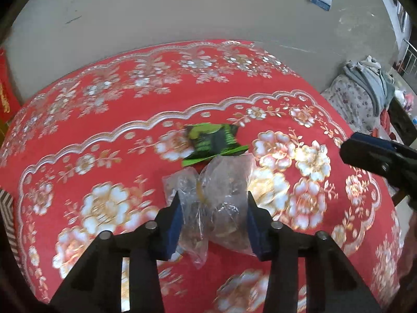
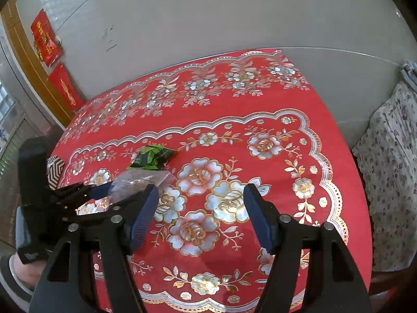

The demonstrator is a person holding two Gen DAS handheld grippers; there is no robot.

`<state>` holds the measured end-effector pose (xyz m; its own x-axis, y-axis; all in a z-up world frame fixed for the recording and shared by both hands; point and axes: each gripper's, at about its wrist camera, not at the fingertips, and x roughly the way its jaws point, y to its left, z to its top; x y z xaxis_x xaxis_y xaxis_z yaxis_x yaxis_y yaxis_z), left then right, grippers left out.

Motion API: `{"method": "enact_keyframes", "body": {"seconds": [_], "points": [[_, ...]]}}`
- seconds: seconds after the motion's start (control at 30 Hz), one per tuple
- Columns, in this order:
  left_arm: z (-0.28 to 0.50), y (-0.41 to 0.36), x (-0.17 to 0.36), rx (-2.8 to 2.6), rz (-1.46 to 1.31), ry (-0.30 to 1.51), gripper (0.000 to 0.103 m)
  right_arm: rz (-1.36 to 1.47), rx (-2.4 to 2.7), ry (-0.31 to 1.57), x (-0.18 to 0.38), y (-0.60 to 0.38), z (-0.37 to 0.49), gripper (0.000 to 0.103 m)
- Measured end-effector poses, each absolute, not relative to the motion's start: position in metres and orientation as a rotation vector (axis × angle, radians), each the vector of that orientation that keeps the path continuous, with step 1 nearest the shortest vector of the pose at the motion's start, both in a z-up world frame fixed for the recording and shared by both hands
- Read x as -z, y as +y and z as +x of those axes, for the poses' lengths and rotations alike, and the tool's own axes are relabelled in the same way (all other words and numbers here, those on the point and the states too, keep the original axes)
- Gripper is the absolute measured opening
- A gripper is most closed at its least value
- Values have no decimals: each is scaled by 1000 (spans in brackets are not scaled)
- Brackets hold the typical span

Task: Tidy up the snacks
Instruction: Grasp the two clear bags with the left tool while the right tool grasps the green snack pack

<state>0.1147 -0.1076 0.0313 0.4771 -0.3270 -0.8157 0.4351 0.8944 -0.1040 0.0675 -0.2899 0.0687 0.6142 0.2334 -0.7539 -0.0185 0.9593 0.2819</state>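
A clear plastic bag of snacks lies on the red flowered tablecloth. My left gripper is shut on this bag, with its blue pads pressed against both sides. Just beyond the bag rests a green and black snack packet. The right wrist view shows the same packet and the bag, held by the left gripper at the left. My right gripper hovers open above the tablecloth with nothing between its fingers. One of its fingers shows at the right edge of the left wrist view.
A box with a zigzag pattern stands at the table's left edge. A floral-covered seat with piled clothes is to the right of the table. A grey wall runs behind the table's far edge.
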Motion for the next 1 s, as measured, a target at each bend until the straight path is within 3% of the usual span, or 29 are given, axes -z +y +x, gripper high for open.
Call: {"method": "enact_keyframes", "body": {"seconds": [0.43,1.0], "points": [[70,-46,-69,426,166,907,42,138,-233,988,-51,-215,122,67],[69,-20,-69,337,150,885,42,-3,-61,1076,-21,-163,172,67]]}}
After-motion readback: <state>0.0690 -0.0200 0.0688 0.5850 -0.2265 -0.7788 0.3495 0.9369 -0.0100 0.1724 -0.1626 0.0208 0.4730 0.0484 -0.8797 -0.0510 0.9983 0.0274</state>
